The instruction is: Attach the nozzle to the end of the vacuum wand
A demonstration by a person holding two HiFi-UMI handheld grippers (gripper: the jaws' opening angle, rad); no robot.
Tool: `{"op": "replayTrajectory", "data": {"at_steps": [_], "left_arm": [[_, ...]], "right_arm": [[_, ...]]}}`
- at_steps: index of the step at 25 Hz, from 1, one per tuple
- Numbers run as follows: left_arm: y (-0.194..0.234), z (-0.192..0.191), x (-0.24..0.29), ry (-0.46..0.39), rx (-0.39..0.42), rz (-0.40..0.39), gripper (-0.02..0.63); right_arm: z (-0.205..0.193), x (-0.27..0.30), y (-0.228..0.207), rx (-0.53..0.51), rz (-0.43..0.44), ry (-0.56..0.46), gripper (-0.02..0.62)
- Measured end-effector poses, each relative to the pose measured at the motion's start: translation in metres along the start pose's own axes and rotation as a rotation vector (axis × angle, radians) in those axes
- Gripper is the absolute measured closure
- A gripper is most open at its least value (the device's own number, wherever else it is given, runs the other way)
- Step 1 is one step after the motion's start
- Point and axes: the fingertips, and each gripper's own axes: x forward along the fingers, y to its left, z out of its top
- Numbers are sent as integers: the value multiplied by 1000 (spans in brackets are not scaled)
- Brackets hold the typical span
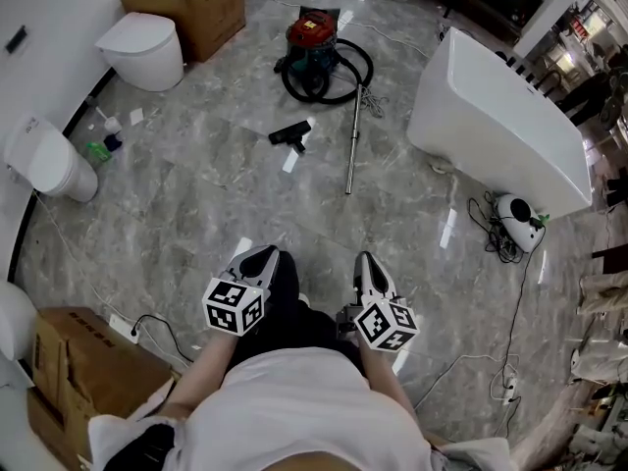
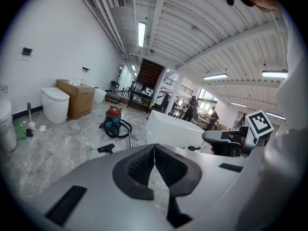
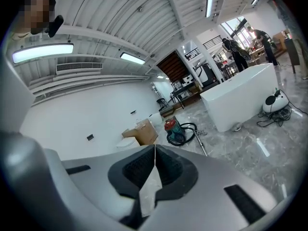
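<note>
A black floor nozzle (image 1: pixel 290 134) lies on the grey marble floor, apart from the metal wand (image 1: pixel 351 143), which lies straight, its far end toward a red and teal vacuum (image 1: pixel 316 43) with a black hose. The nozzle (image 2: pixel 106 148), vacuum (image 2: pixel 113 121) and wand show far off in the left gripper view; the vacuum (image 3: pixel 174 129) and wand (image 3: pixel 202 145) in the right gripper view. My left gripper (image 1: pixel 261 257) and right gripper (image 1: pixel 365 261) are held close to my body, well short of them. Both are shut with nothing between the jaws.
A white bathtub (image 1: pixel 496 123) stands to the right, a small white appliance (image 1: pixel 518 221) with cables beside it. Toilets (image 1: pixel 144 50) and a cardboard box (image 1: pixel 193 3) line the left wall. Another box (image 1: pixel 74 361) and a cable lie at my left. People stand far off (image 2: pixel 192 110).
</note>
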Motion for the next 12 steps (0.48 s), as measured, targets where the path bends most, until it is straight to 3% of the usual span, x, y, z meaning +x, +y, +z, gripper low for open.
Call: {"op": "replayTrajectory", "data": {"at_steps": [12], "left_arm": [[17, 16, 47, 36, 14, -17, 595]], "right_arm": [[17, 39, -22, 6, -46, -7, 580]]}}
